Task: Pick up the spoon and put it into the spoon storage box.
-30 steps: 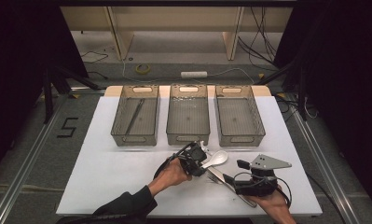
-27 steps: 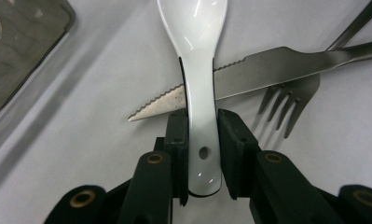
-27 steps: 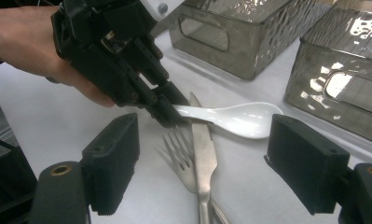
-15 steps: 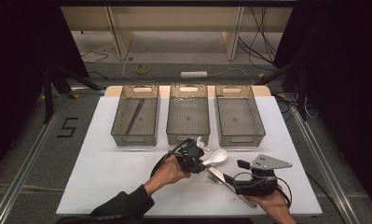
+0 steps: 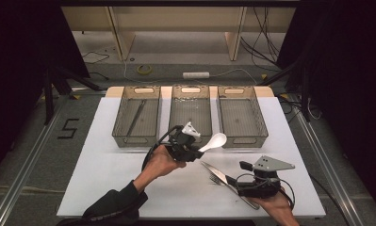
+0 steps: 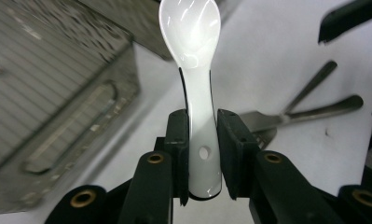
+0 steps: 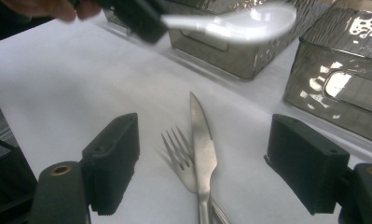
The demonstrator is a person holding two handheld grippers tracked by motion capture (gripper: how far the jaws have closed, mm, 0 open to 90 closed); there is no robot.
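The left gripper (image 6: 202,154) pinched the white spoon (image 6: 195,70) by its handle end only. The glazed handle could slip and drop onto the knife (image 7: 202,144). The right gripper (image 7: 202,172) stood spread, empty.

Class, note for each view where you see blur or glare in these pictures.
Right gripper view: the white spoon is motion-blurred; glare on the right bin. Left gripper view: spoon sharp with highlights, the bin beside it blurred. High view: evenly lit table, dark surroundings.

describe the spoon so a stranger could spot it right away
Look at the white table, just in front of the middle tray. There the left gripper holds the spoon by its handle. It is glossy white; the knife and fork nearby are metal.
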